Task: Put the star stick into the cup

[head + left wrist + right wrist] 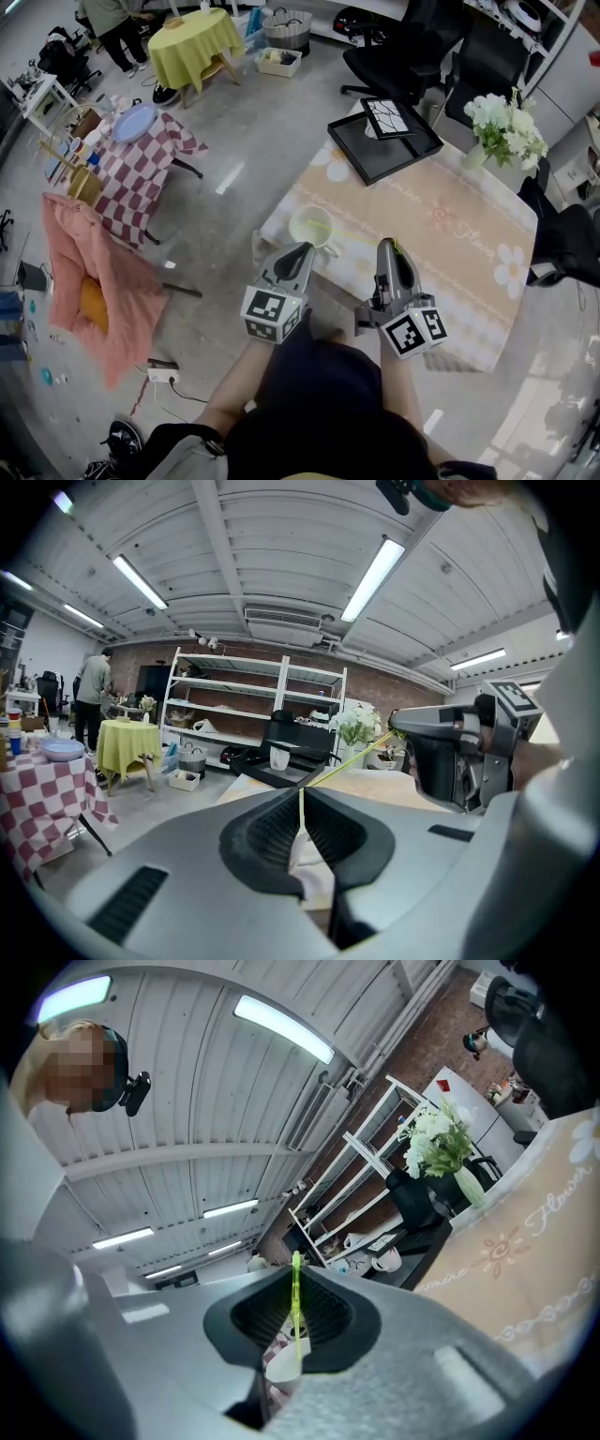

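Above the near edge of the worktop (441, 234), the right tongs (296, 1265) are clenched on the stick (296, 1297); the left tongs (301, 794) are closed on its other end. The cup (311, 225) stands just ahead of the left tongs. Risk: the thin stick may bend or slip if the hands diverge. Risk: a low approach could strike the rim and tip the cup.

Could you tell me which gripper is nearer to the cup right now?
Left. The left gripper sits at the cup's near rim, jaws apparently pinching it; the right gripper, holding the star stick, is off to the cup's right.
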A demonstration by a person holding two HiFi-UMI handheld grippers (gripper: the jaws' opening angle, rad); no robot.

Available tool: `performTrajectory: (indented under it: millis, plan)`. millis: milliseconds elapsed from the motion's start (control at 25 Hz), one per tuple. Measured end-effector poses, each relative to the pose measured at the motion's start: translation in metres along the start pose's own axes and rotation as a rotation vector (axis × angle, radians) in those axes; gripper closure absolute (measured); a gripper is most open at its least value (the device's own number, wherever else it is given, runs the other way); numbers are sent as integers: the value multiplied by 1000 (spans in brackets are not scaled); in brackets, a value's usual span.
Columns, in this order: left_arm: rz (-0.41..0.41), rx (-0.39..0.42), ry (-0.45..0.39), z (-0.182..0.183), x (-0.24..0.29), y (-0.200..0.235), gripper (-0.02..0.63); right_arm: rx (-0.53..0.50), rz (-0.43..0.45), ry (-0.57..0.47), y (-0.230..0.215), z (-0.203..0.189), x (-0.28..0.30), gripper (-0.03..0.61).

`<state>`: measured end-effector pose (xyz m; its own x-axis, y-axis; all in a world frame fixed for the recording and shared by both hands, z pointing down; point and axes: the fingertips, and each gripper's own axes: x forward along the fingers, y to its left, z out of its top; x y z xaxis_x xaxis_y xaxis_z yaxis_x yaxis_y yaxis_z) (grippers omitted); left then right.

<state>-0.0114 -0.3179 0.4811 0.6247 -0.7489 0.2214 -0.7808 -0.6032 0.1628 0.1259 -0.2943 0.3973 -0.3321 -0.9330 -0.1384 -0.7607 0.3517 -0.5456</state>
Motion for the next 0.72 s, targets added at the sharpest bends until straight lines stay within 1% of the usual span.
performTrajectory:
  millis: [160, 320, 520, 720]
  plan:
    - [-23, 12, -1, 0, 2, -11, 591, -4, 7, -58, 7, 19, -11, 563]
    - [-65, 26, -7, 2, 9, -27, 592, -17, -12, -108, 5, 35, -27, 563]
    - [-137, 41, -8, 4, 19, -54, 591, -36, -71, -150, -6, 50, -51, 563]
    - [-212, 59, -11, 5, 30, -79, 592, -83, -132, -185, -15, 61, -74, 563]
